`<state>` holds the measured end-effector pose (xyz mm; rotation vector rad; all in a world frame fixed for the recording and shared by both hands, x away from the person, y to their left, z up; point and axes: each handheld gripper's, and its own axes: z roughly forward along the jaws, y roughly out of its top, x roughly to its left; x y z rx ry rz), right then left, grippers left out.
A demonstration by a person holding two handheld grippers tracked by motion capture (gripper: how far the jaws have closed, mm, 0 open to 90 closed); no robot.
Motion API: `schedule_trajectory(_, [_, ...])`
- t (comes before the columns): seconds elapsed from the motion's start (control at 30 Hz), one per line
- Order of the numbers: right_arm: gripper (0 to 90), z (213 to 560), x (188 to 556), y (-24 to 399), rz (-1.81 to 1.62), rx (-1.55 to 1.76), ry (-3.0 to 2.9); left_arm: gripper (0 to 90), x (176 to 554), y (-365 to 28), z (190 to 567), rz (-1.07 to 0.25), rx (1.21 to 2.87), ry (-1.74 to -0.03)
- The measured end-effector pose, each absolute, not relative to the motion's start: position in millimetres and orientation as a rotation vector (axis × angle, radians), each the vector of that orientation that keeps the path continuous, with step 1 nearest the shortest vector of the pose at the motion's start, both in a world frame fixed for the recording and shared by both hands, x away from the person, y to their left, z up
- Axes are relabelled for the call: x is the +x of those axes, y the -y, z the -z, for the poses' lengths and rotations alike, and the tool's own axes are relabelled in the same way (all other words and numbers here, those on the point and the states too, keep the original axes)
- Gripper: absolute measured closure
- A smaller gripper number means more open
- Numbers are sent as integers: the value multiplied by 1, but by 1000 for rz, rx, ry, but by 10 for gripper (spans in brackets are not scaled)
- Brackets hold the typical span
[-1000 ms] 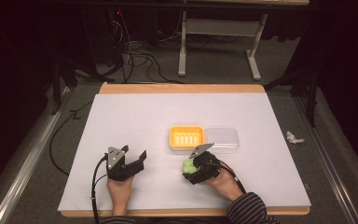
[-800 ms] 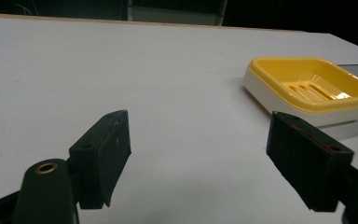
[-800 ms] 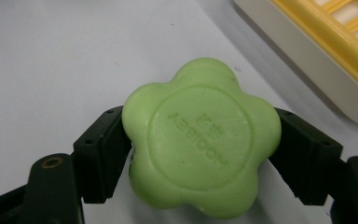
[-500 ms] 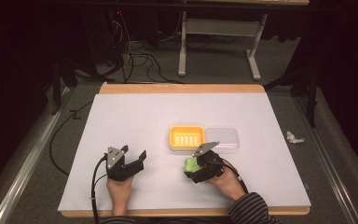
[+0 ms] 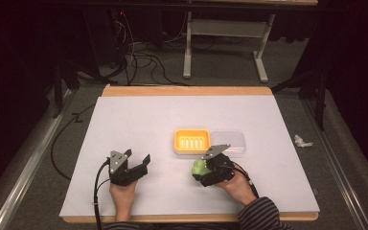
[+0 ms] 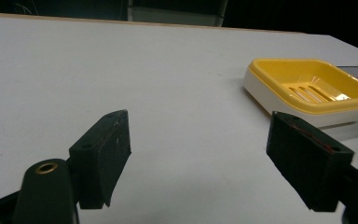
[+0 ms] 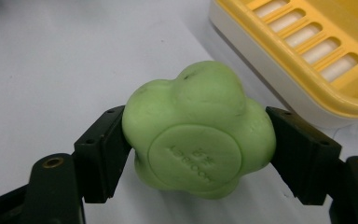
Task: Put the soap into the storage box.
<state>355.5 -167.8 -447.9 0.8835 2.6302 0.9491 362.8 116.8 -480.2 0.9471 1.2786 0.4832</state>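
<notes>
Soap [image 7: 198, 133], a green flower-shaped bar, is sitting clamped between the jaws of the right gripper [image 5: 202, 168], just in front of the yellow dish [image 5: 192, 141] and apart from it. Over the last second the gripper has been turning and edging slightly toward the dish, its grey plate now pointing that way, while the bar is staying in its grasp; I judge that the carry toward the dish is under way and the drop into the slotted tray is the step left. The left gripper [image 5: 135, 165] has not been moving: it is resting on the table with jaws spread wide and nothing between them.

Going from largest down: the dark room is surrounding everything, with a grey floor, a table frame and loose cables behind. The white table [image 5: 139, 120], edged in wood, is taking up the middle. A clear lid [image 5: 230, 140] is lying touching the dish on its right. A crumpled scrap [image 5: 302, 141] is lying on the floor to the right.
</notes>
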Motion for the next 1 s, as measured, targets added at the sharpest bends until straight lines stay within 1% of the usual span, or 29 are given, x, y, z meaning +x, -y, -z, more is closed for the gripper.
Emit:
schedule_trajectory(0.5, [263,432,360,185,-1005,942,-2576,225,364,-118,480,-476,928,-1288])
schedule_trajectory(1.0, [264,401,375,193,-1073,958,-2520,225,363,-118,480,-478,931,-1285])
